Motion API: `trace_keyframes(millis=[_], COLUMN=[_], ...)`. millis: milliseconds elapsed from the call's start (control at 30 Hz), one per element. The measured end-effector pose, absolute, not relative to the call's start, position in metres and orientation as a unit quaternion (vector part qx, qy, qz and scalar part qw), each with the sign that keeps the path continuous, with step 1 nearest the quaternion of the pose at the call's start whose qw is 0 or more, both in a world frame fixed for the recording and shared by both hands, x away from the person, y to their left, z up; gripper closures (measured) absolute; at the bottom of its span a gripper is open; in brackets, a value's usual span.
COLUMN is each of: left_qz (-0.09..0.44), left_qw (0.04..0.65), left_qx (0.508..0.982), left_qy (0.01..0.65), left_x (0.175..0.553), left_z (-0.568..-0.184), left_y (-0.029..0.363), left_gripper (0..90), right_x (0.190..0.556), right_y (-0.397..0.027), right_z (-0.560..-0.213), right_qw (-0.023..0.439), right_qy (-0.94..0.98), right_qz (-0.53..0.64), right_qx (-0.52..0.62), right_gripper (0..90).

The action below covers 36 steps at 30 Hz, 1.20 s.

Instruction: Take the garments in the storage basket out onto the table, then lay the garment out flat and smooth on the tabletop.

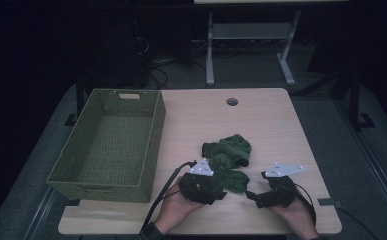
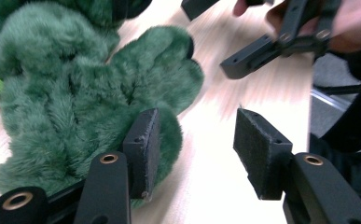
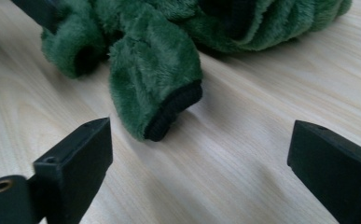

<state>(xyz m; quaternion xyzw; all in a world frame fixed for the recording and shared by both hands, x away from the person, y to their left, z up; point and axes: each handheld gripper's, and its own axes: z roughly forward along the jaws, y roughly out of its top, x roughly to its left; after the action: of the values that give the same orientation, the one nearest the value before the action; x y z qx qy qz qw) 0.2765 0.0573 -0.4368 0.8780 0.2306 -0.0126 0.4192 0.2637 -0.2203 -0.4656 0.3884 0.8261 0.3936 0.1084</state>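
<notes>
So your green fuzzy garment [image 1: 227, 159] was lying crumpled on the wooden table [image 1: 261, 120], a bit toward your side of the middle, with the woven green basket [image 1: 112, 142] well off to its left and nothing in it as far as I could see.

Your left gripper [image 1: 216, 186] was right at the near edge of the fluff. In the left gripper view [image 2: 194, 149] its jaws stood partly apart, one pad [image 2: 143, 144] up against the fur, the other over bare table, so nothing was pinched between them. Your right gripper [image 2: 243, 63] showed across the top of that view, close by.

Your right gripper [image 1: 251, 196] sat just beside the garment's near right end, low over the tabletop. In the right gripper view [image 3: 199, 154] the jaws were spread wide, with a sleeve-like piece ending in a dark ribbed cuff [image 3: 173, 112] lying just ahead of the gap, not touching either jaw. It wasn't holding anything.
</notes>
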Motion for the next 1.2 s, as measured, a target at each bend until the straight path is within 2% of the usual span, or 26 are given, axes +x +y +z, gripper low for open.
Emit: trace_keyframes(millis=[33,67,200,300,333,467,733,867,933,1200], left_qz=[-0.009,-0.003,-0.001,-0.002,0.002,0.009,0.004,-0.002,-0.005,-0.014], left_qw=[0.414,0.407,0.396,0.396,0.394,0.388,0.383,0.385,0.387,0.416], left_qx=[0.880,0.883,0.887,0.887,0.888,0.892,0.892,0.891,0.892,0.879], left_qy=[0.233,0.233,0.235,0.238,0.236,0.234,0.239,0.240,0.235,0.232], left_x=[0.277,0.278,0.284,0.287,0.288,0.290,0.297,0.298,0.297,0.293], left_z=[-0.440,-0.443,-0.453,-0.458,-0.459,-0.462,-0.466,-0.465,-0.462,-0.446], left_y=[0.056,0.055,0.053,0.052,0.051,0.050,0.051,0.052,0.053,0.059], left_gripper=[49.5,49.1,49.3,50.6,50.6,55.1,81.0,86.8,87.7,87.9], right_x=[0.264,0.265,0.268,0.270,0.270,0.270,0.273,0.272,0.272,0.271], right_y=[-0.220,-0.219,-0.214,-0.209,-0.209,-0.207,-0.204,-0.205,-0.206,-0.211], right_z=[-0.466,-0.465,-0.465,-0.466,-0.466,-0.466,-0.467,-0.465,-0.463,-0.458], right_qw=[0.107,0.104,0.100,0.098,0.098,0.091,0.084,0.086,0.090,0.099], right_qy=[0.826,0.828,0.830,0.837,0.837,0.838,0.841,0.843,0.844,0.845], right_qz=[0.396,0.399,0.400,0.395,0.395,0.402,0.402,0.401,0.401,0.399], right_qx=[0.386,0.380,0.375,0.365,0.365,0.359,0.352,0.347,0.345,0.341], right_gripper=[8.0,13.0,15.1,22.4,22.4,35.6,60.8,76.5,79.6,80.1])
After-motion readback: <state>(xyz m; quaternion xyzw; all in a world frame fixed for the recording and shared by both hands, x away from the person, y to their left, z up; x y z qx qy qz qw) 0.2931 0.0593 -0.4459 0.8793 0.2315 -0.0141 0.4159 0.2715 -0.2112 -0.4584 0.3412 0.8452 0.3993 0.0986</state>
